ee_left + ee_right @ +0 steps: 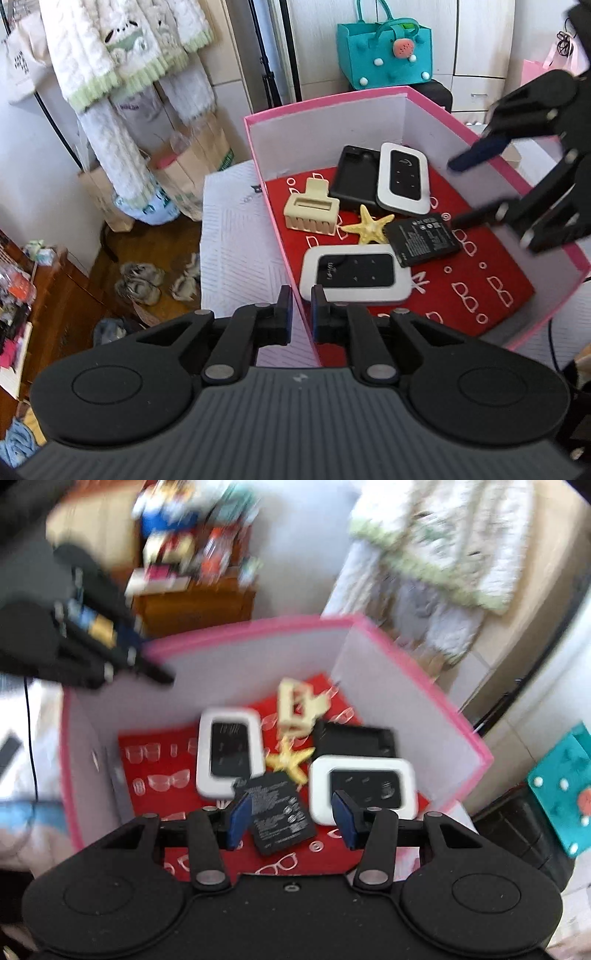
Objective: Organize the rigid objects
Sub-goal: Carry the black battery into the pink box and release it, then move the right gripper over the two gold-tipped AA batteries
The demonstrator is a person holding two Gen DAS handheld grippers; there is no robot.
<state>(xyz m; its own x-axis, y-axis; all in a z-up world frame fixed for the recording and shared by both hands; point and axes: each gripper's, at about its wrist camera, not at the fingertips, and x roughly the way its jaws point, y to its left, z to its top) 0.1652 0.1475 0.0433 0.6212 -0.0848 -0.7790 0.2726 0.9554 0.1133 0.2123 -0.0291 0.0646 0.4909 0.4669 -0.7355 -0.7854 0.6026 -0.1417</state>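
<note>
Six rigid bits sit loose on the red lining of the pink box (436, 96), probably dumped there for sorting: two white pocket routers (356, 273) (404, 178), one black back cover (352, 176), one flat battery (279, 814), one cream hair claw (312, 210) and one starfish (365, 225). The left gripper (300, 319) hangs over the box's near wall, jaws nearly pressed together on nothing. The right gripper (291, 821) hovers over the battery with jaws spread about halfway either side of it, apparently lining up a grab, pads not touching yet.

Teal felt bag (384, 55), hanging fluffy garments (125, 62), shoes (142, 282) on floor.
</note>
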